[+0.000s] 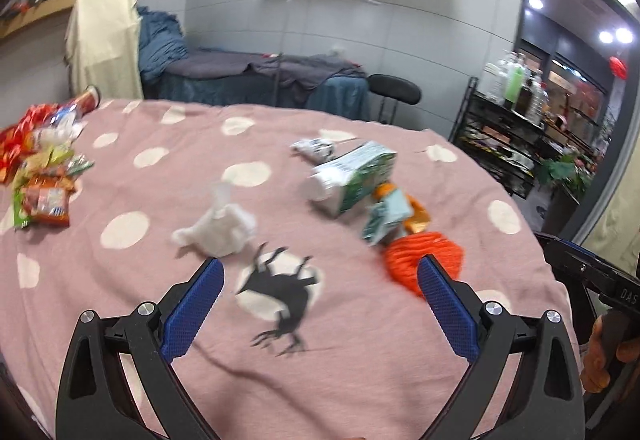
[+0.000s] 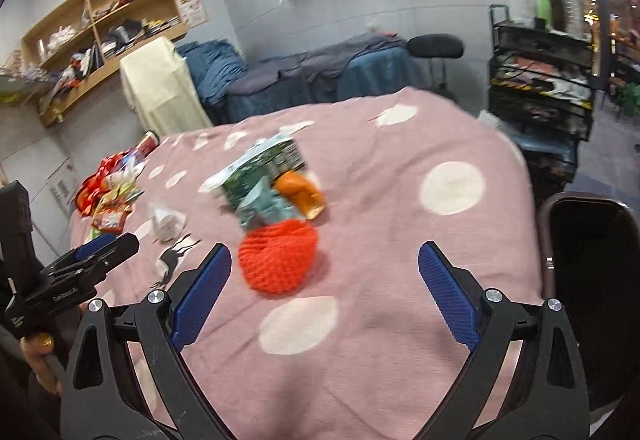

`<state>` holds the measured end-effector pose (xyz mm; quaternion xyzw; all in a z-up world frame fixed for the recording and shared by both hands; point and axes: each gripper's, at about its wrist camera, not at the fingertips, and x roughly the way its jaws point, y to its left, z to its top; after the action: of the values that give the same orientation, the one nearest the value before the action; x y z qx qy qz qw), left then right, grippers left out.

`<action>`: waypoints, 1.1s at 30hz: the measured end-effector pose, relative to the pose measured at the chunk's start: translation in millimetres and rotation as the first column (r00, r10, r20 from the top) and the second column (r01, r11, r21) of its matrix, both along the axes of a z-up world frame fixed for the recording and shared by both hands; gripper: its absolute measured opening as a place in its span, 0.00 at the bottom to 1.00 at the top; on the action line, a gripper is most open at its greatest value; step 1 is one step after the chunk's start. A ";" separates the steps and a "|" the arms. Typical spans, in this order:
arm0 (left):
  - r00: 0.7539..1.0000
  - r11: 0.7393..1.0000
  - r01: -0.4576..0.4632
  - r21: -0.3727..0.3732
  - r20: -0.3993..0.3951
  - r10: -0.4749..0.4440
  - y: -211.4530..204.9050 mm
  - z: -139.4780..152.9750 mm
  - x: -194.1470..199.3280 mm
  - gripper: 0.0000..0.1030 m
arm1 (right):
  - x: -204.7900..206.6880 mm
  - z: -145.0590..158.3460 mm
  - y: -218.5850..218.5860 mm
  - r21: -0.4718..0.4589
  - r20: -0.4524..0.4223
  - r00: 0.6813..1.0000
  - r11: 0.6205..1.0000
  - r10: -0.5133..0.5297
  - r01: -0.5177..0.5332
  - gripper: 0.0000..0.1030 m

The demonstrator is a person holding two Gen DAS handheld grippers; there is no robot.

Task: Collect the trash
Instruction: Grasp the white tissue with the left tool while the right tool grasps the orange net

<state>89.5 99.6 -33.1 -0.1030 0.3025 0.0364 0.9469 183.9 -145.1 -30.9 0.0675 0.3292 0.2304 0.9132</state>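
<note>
Trash lies on a pink spotted cloth (image 1: 360, 360). A crumpled white tissue (image 1: 220, 228) lies just beyond my open, empty left gripper (image 1: 320, 276). A green-and-white carton (image 1: 352, 176), a small teal wrapper (image 1: 386, 218), an orange wrapper (image 1: 418, 216) and an orange-red net (image 1: 424, 258) lie to the right. My right gripper (image 2: 325, 264) is open and empty, just short of the net (image 2: 278, 260). Behind the net are the carton (image 2: 260, 168), the teal wrapper (image 2: 264, 208) and the orange wrapper (image 2: 300, 192). The tissue (image 2: 166, 222) lies to the left.
A pile of red and green snack packets (image 1: 40, 176) lies at the cloth's left edge, also in the right wrist view (image 2: 108, 196). A small crumpled wrapper (image 1: 316, 148) lies far back. A black chair back (image 2: 592, 280) stands at the right. A bed, stool and black rack stand behind.
</note>
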 end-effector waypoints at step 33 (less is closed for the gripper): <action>0.982 0.999 -0.010 0.034 -0.190 0.016 69.4 -38.0 68.9 0.26 | 71.5 -60.2 87.3 -0.103 -0.301 0.940 0.975 0.160 -0.199 0.24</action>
<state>158.4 168.9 -71.0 -0.0857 0.3902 0.0573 0.9149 255.4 -57.8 -91.1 0.0097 0.4793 0.2781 0.8324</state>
